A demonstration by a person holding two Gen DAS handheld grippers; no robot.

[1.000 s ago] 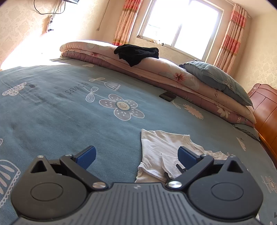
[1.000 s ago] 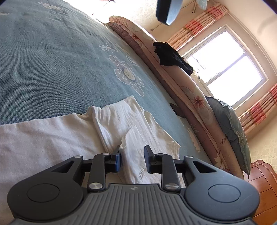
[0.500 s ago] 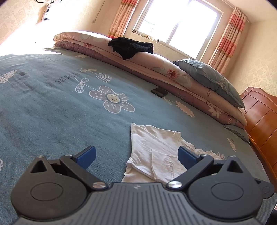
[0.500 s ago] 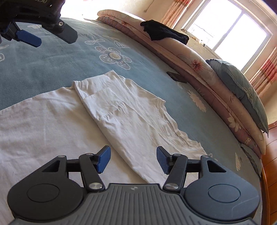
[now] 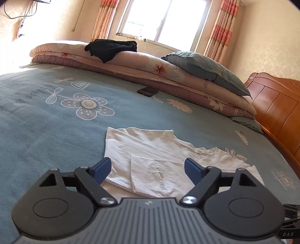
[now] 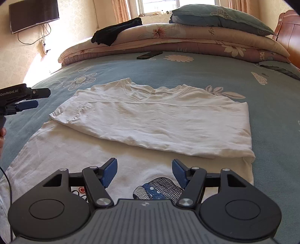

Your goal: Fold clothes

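A white T-shirt (image 6: 150, 120) lies flat on the blue flowered bedspread (image 6: 206, 69), its collar end folded down over the body; a printed picture (image 6: 157, 189) shows near my right gripper. My right gripper (image 6: 144, 171) hovers open over the shirt's near part, nothing between its blue pads. In the left wrist view the same shirt (image 5: 155, 159) lies ahead, and my left gripper (image 5: 148, 169) stands open above its folded edge, holding nothing. The left gripper (image 6: 24, 101) also shows at the left edge of the right wrist view, off the shirt's side.
Folded quilts (image 5: 168, 75) with a black garment (image 5: 110, 47) and a grey-blue pillow (image 5: 204, 69) line the far side. A dark phone (image 5: 147, 91) lies on the bedspread. A wooden headboard (image 5: 277, 110) stands right. A wall TV (image 6: 33, 14) hangs left.
My right gripper opened, let go of the shirt's fold and drew back; the folded part now lies flat. My left gripper swung right so the shirt sits between its fingers.
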